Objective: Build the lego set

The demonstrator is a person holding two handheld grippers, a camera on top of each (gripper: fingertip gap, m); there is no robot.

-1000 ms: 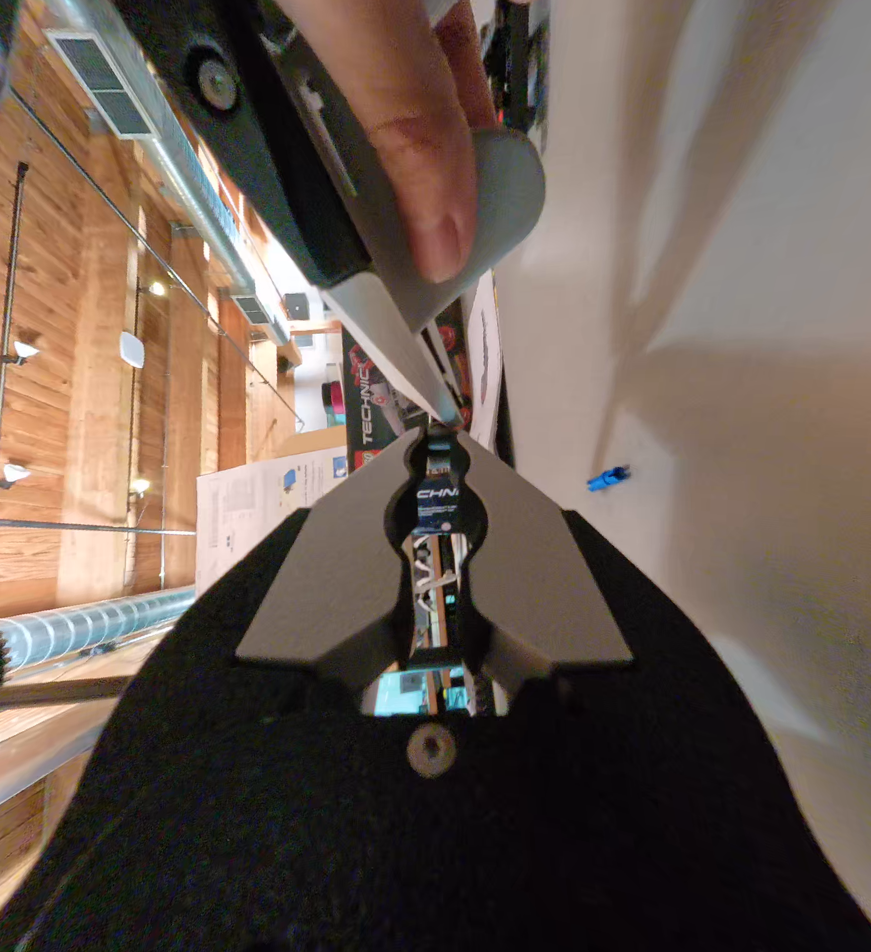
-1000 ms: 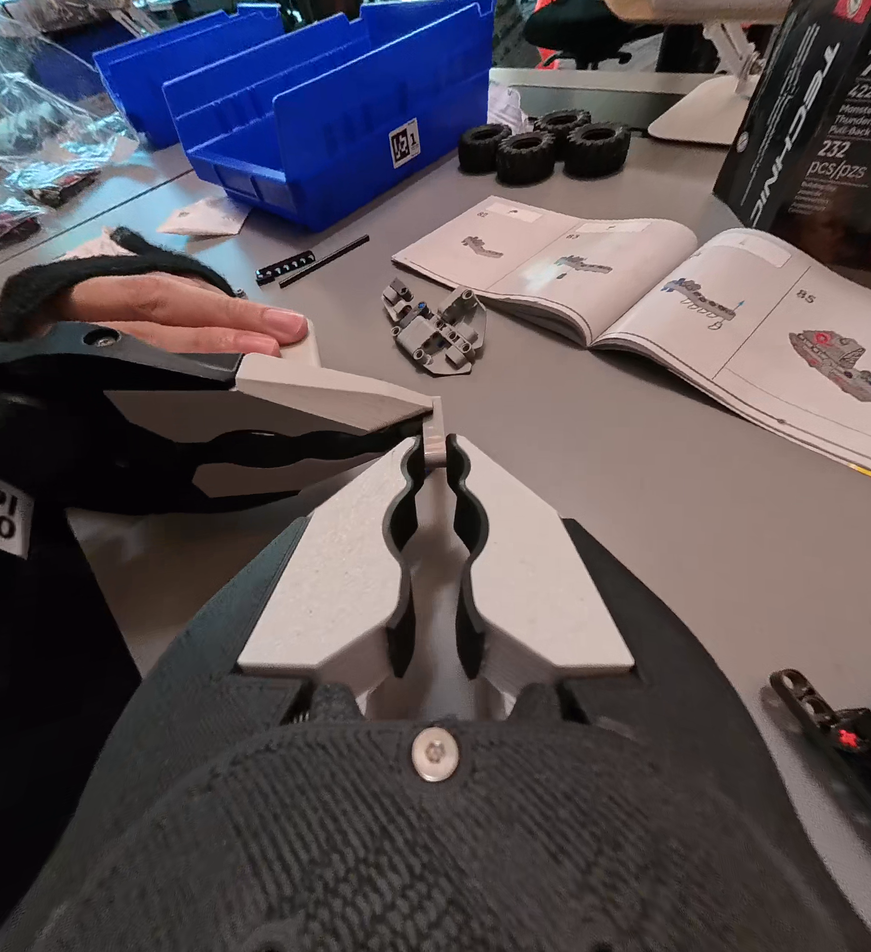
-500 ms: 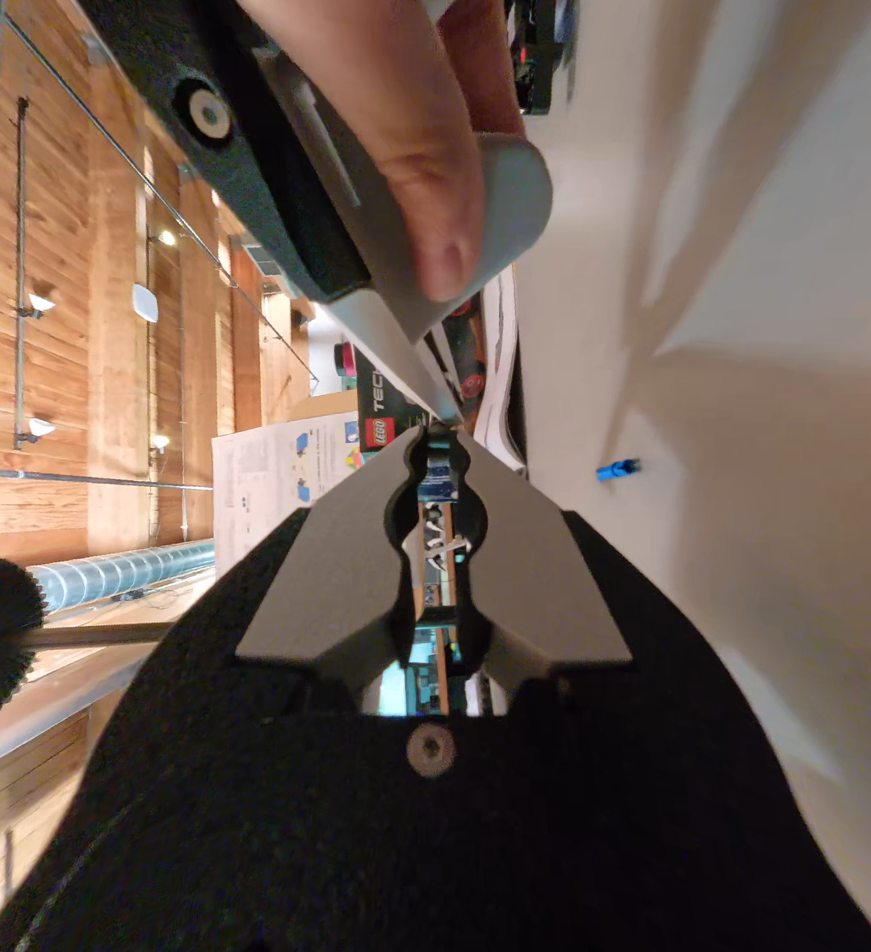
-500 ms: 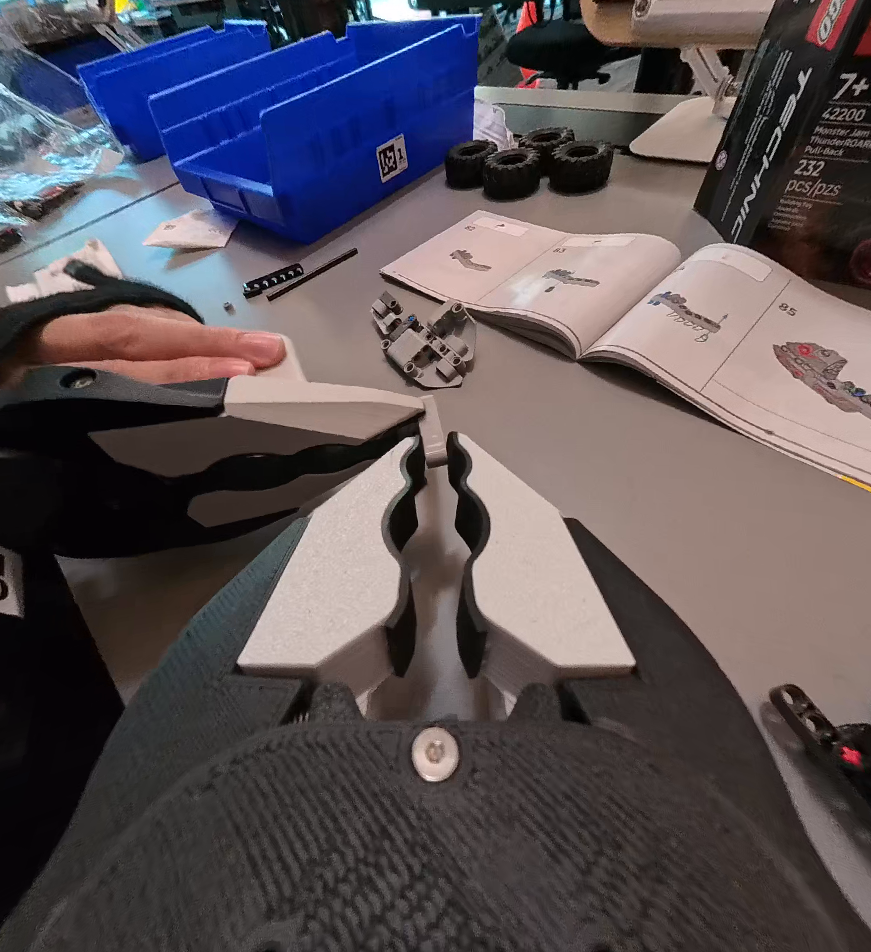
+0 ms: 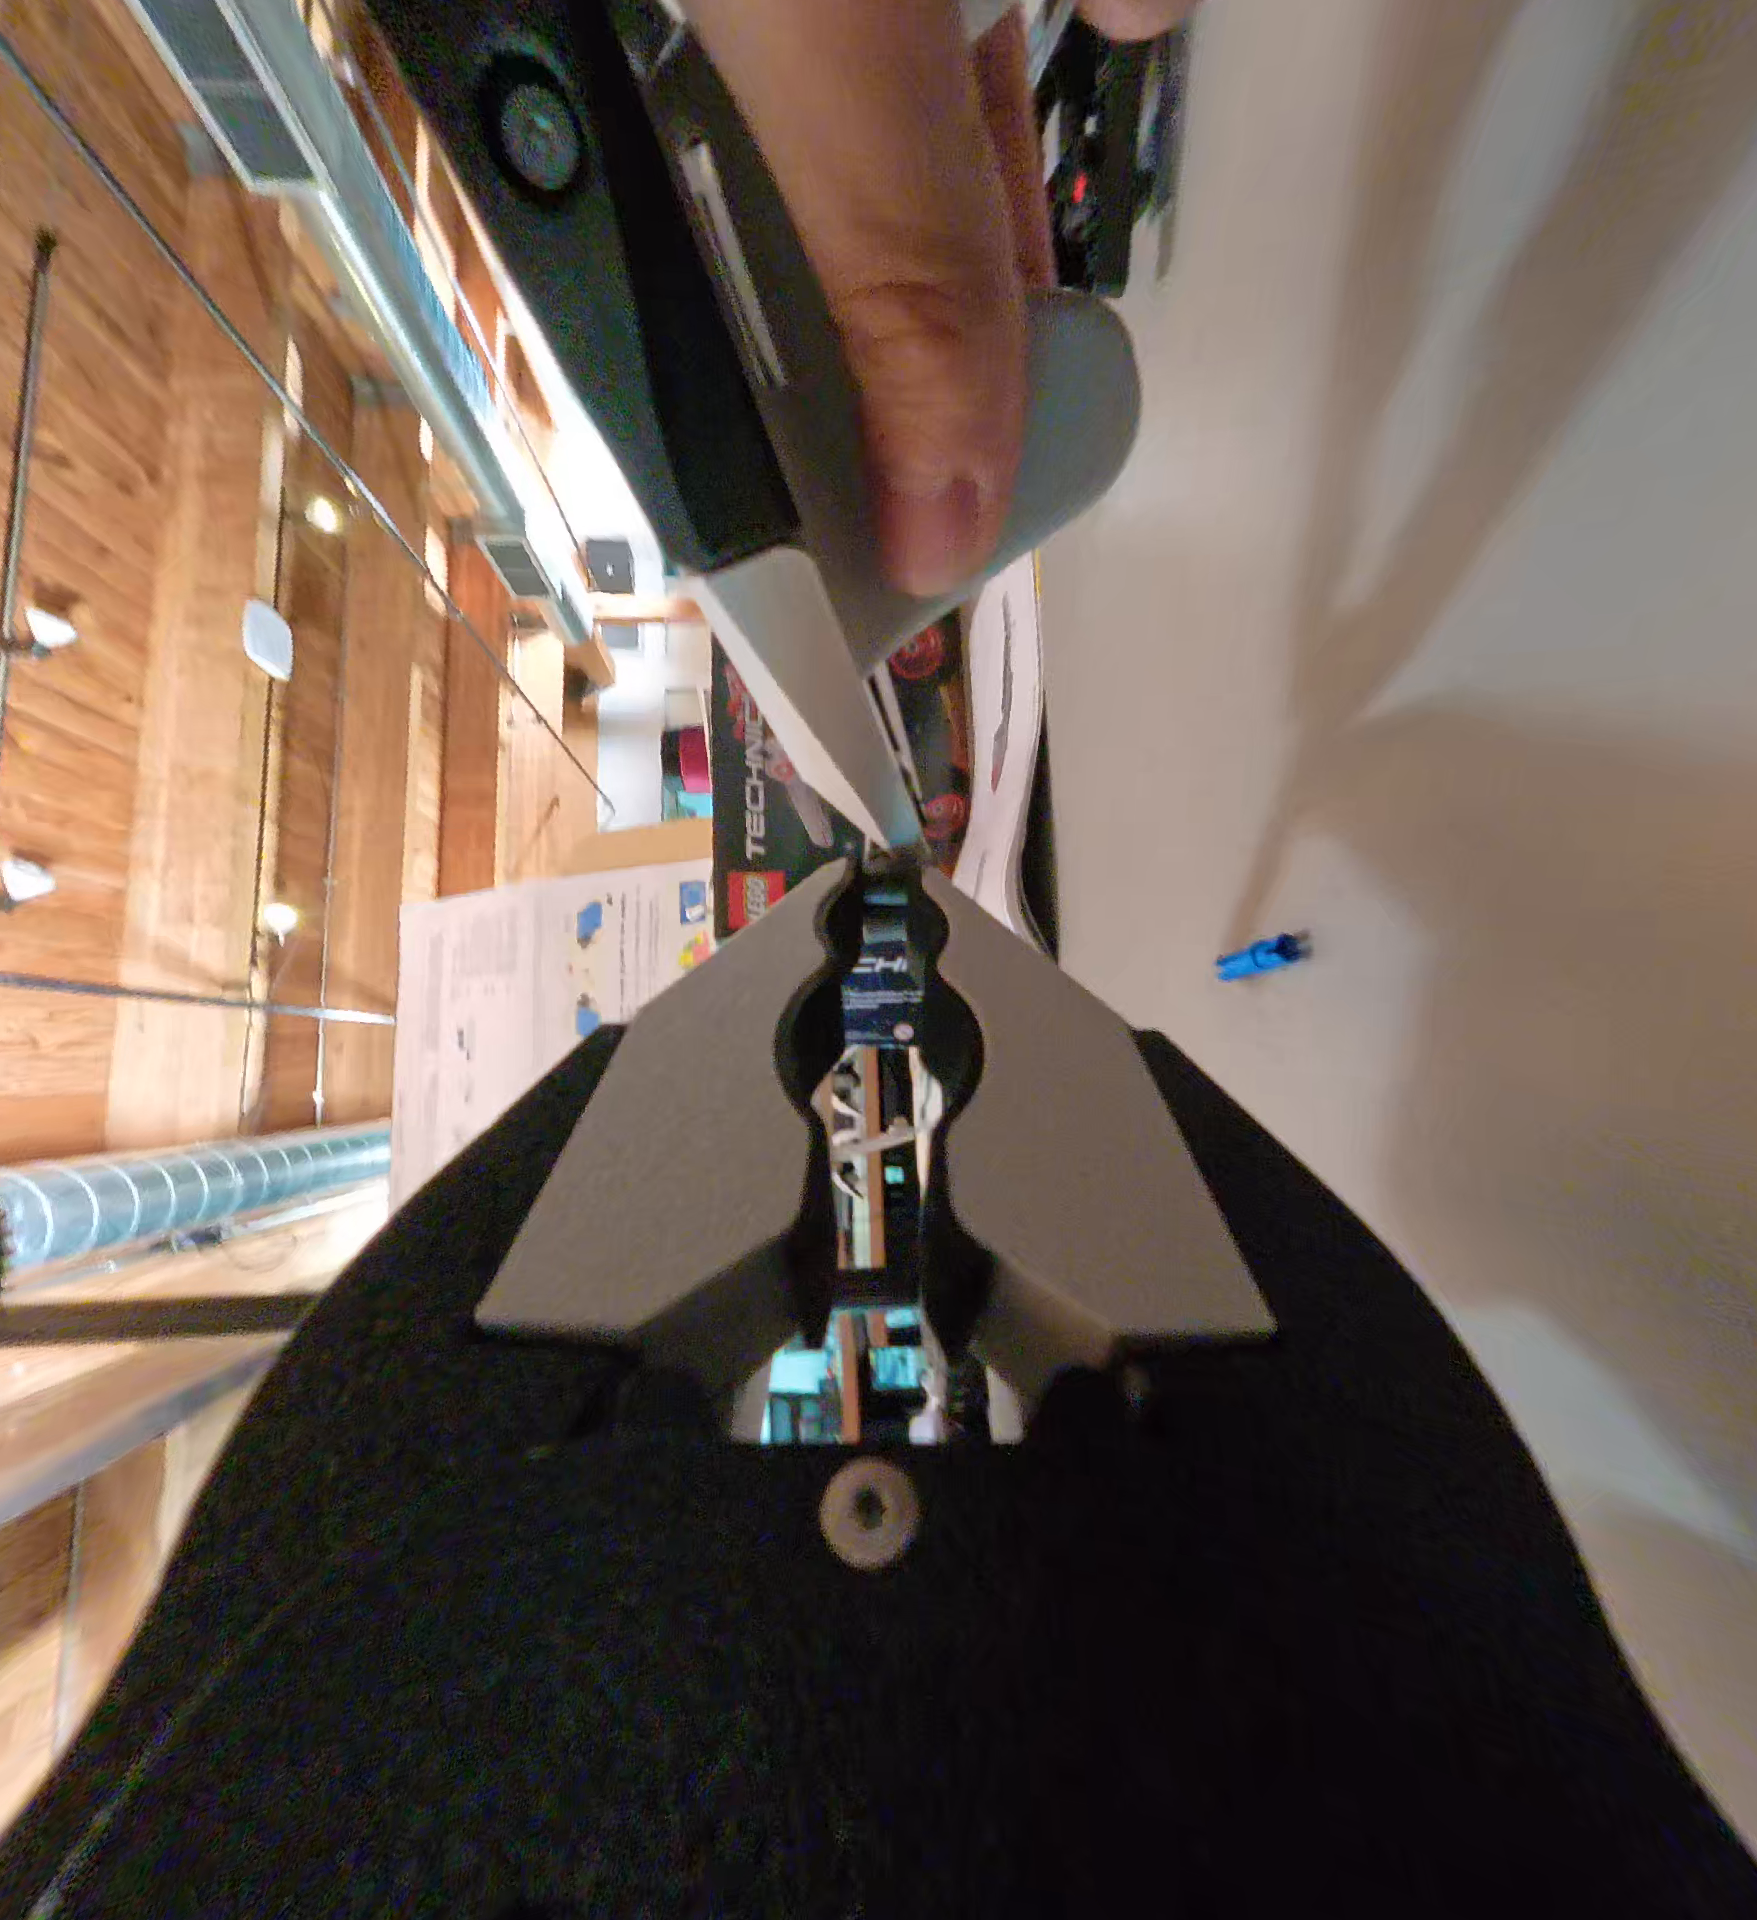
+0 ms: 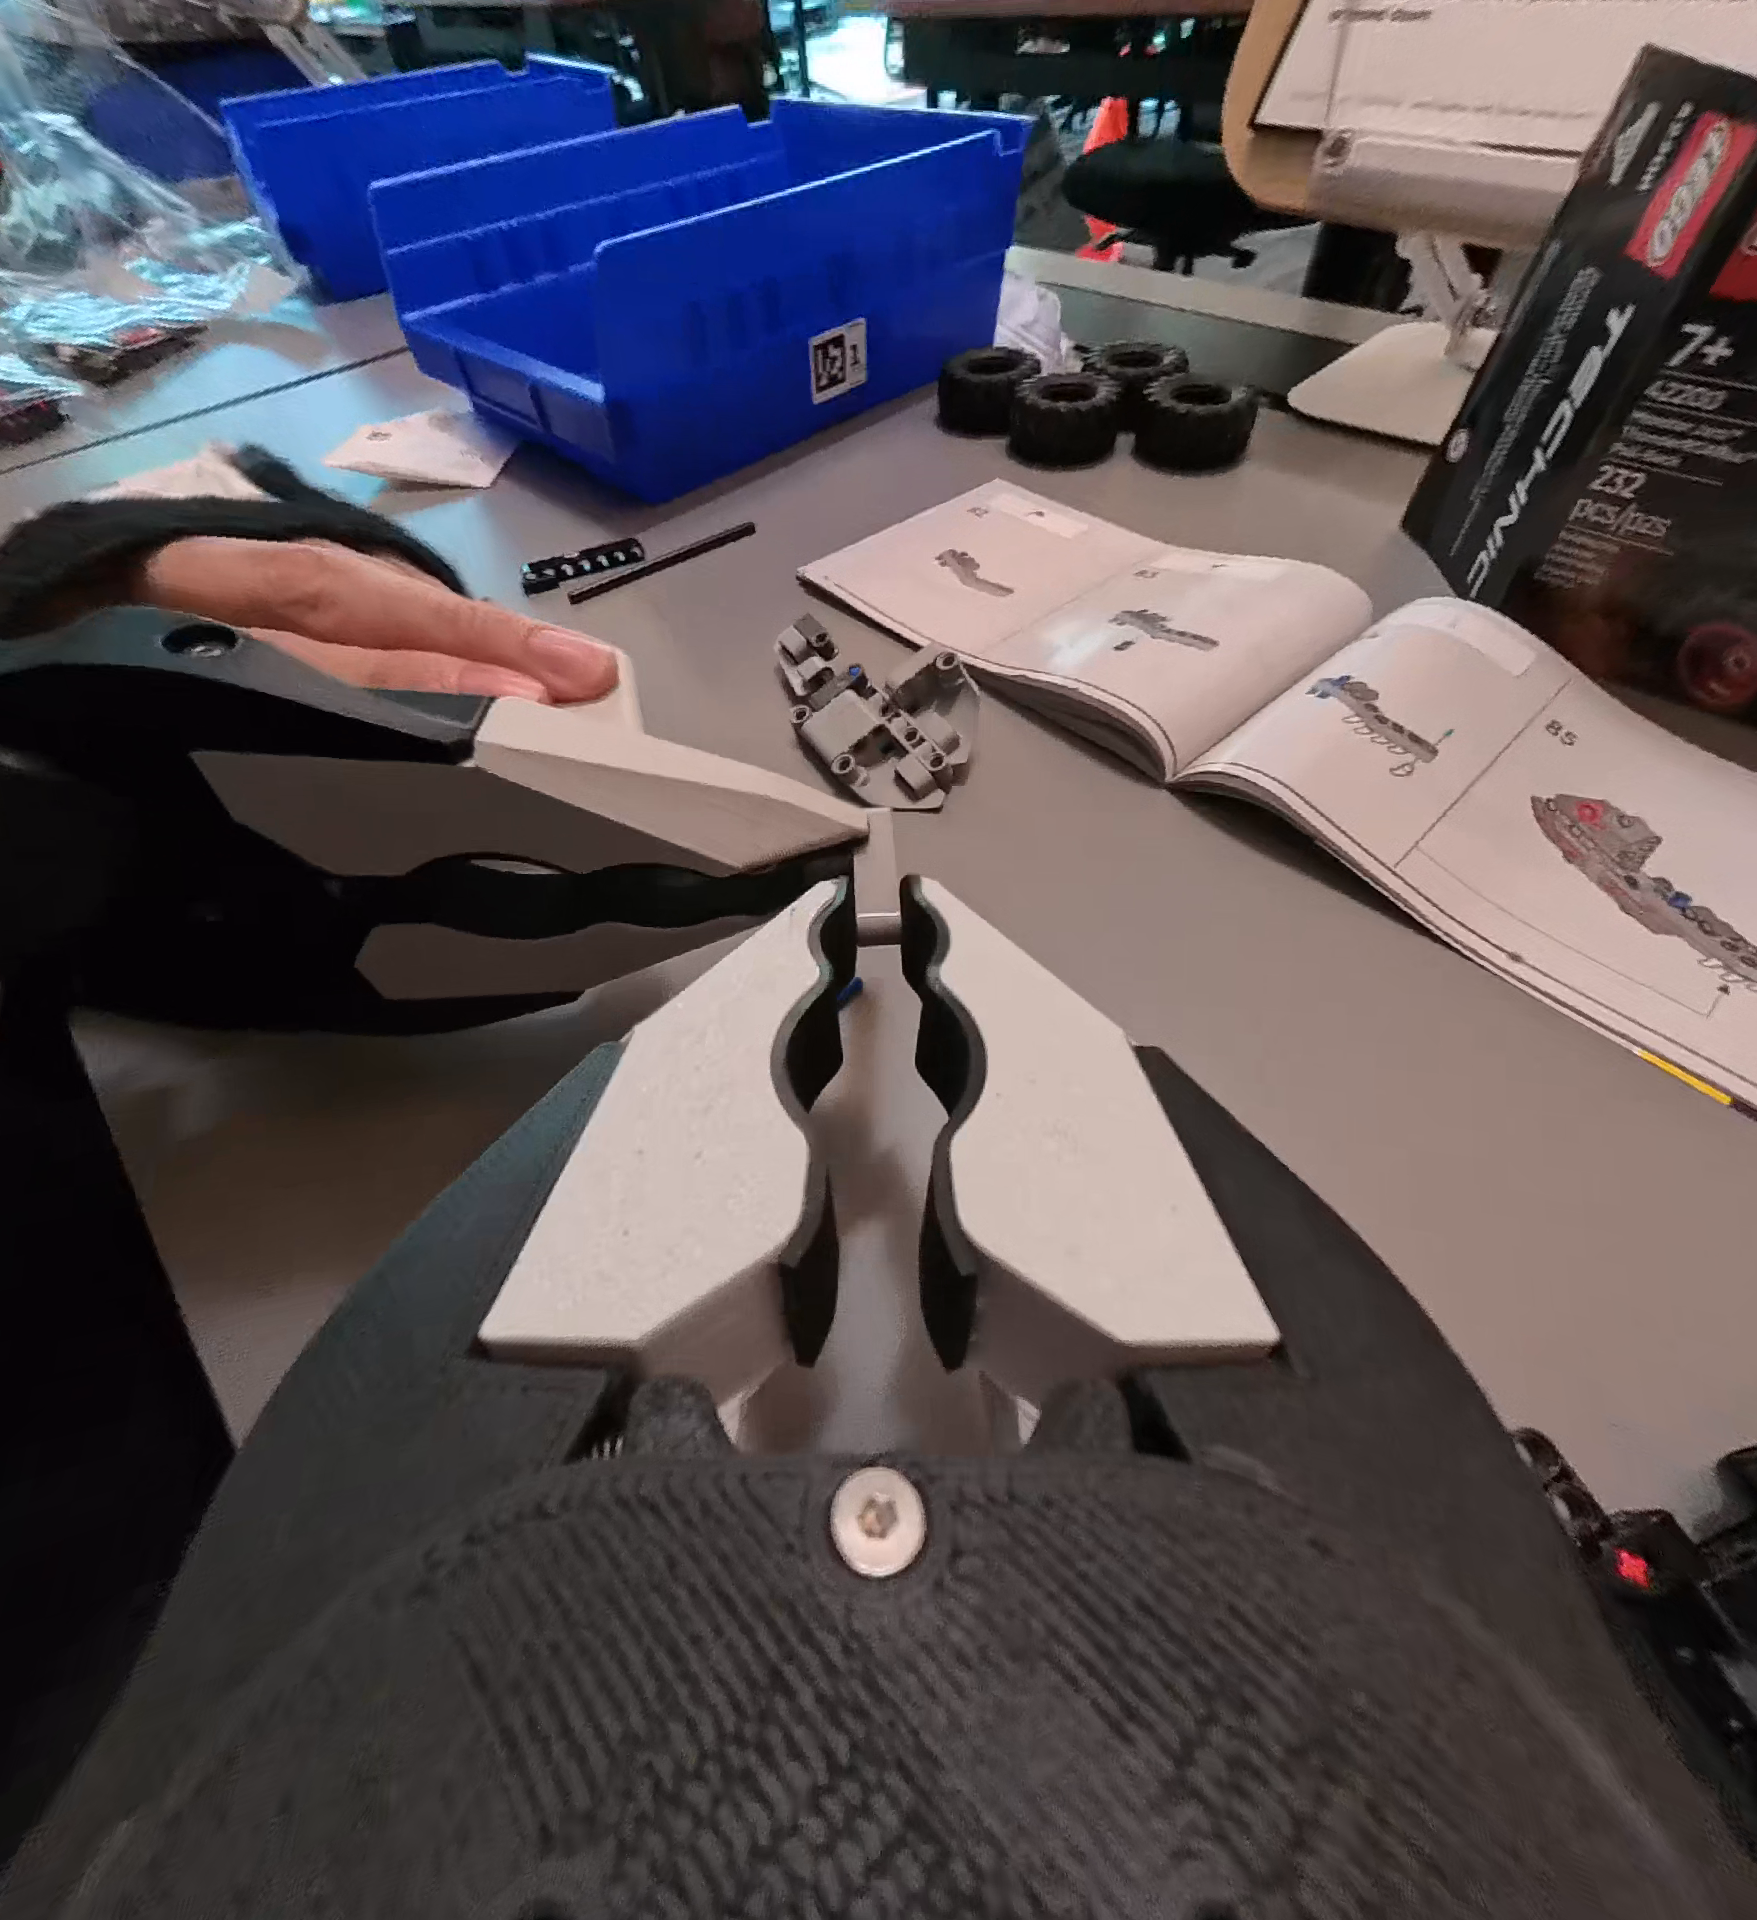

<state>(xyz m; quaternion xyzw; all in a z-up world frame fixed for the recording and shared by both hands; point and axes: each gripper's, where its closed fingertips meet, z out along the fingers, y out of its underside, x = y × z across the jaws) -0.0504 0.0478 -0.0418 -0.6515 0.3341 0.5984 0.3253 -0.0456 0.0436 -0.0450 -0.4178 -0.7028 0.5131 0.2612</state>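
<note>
A small grey lego piece (image 6: 879, 852) is held above the table between both grippers, which meet tip to tip. My right gripper (image 6: 876, 894) is shut on its lower end. My left gripper (image 6: 838, 844) comes in from the left, held by a hand, and is shut on the upper end. In the left wrist view, which is rolled sideways, my left gripper (image 5: 884, 871) pinches the piece (image 5: 889, 858), mostly hidden, and the right gripper's finger (image 5: 812, 707) reaches down from above. A grey sub-assembly (image 6: 879, 727) lies just beyond on the grey table (image 6: 1217, 1039).
An open instruction booklet (image 6: 1269, 707) lies to the right, the set's box (image 6: 1663, 416) behind it. Several black tyres (image 6: 1102, 400), blue bins (image 6: 697, 281), a black beam and axle (image 6: 635, 556) sit farther back. A black chassis part (image 6: 1684, 1538) is at lower right. A blue pin (image 5: 1258, 954) lies on the table. Left and right tips are no more than a few centimetres apart.
Both grippers stay shut on the grey piece, tip to tip. The pair has shifted a little, so the background has slid in both views.
</note>
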